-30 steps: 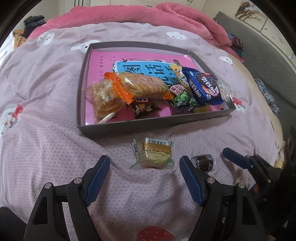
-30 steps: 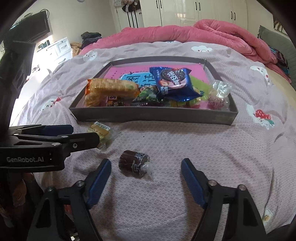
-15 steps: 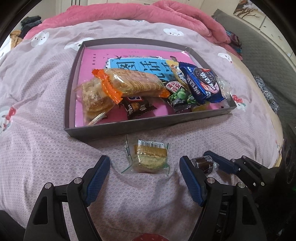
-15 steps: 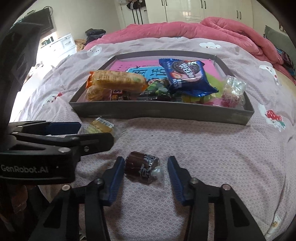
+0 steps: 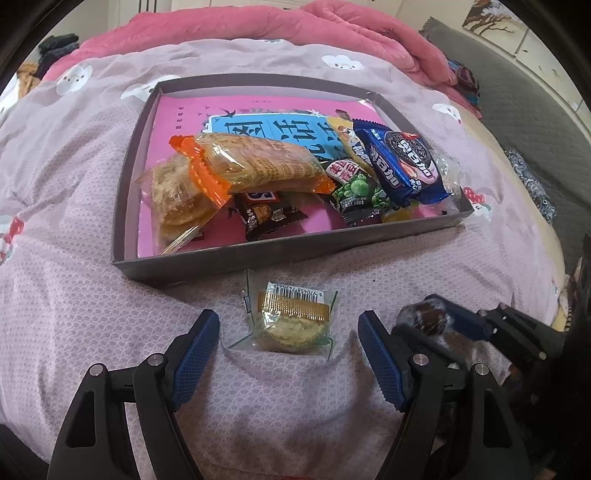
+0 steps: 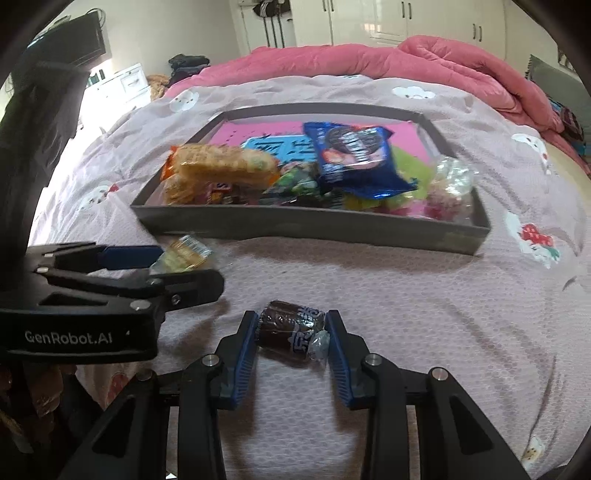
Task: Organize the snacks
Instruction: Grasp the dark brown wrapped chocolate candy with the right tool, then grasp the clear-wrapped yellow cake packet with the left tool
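A grey tray (image 5: 258,258) on the lilac bedspread holds an orange-wrapped cracker pack (image 5: 258,166), a blue cookie pack (image 5: 402,162), a green pea bag (image 5: 354,192) and a brown bar (image 5: 266,216). In front of it lies a clear-wrapped gold-foil cake (image 5: 290,325). My left gripper (image 5: 285,319) stands open around the cake, its pads apart from the wrapper. My right gripper (image 6: 291,319) is closing its jaws on a brown wrapped candy (image 6: 288,332), and both pads touch its ends. The tray (image 6: 295,225) lies beyond it.
A pink quilt (image 5: 295,29) is bunched along the bed's far side. A grey padded surface (image 5: 535,129) runs along the right. White wardrobes (image 6: 369,18) and a white drawer unit (image 6: 122,85) stand behind. The left gripper's body (image 6: 92,321) sits close to the right one's left.
My right gripper's jaws have come together from wide open onto the brown candy. The left gripper has edged a little closer to the cake, still open.
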### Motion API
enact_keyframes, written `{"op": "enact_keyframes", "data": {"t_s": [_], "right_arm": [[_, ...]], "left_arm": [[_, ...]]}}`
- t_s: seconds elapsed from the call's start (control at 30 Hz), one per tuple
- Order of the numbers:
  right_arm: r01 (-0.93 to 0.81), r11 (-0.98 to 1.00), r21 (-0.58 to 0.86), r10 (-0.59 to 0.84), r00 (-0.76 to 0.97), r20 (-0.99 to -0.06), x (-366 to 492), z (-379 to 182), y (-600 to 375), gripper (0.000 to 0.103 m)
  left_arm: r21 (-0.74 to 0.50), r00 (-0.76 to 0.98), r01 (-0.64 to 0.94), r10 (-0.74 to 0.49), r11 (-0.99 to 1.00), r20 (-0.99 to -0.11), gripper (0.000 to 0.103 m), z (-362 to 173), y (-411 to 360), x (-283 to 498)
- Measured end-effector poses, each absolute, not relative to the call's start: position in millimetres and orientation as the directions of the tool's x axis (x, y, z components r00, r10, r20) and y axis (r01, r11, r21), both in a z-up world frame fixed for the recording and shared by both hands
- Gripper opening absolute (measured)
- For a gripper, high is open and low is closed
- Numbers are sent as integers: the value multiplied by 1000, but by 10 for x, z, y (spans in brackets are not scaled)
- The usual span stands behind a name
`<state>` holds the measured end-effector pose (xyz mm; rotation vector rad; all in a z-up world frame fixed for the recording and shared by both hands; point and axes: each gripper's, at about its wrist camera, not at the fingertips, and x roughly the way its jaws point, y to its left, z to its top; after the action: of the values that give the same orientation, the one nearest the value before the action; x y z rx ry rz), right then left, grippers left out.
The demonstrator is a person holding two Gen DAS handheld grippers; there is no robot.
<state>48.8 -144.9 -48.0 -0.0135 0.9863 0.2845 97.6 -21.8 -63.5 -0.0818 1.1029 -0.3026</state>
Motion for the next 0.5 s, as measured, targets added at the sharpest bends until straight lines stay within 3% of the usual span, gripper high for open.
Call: {"op": "enact_keyframes", "data": {"t_s": [0.5], "right_arm": [[-184, 970, 158, 232, 521, -821, 534, -472, -1617, 37]], "left_arm": [[-187, 421, 213, -262, 959, -869, 64, -643, -232, 978]]}}
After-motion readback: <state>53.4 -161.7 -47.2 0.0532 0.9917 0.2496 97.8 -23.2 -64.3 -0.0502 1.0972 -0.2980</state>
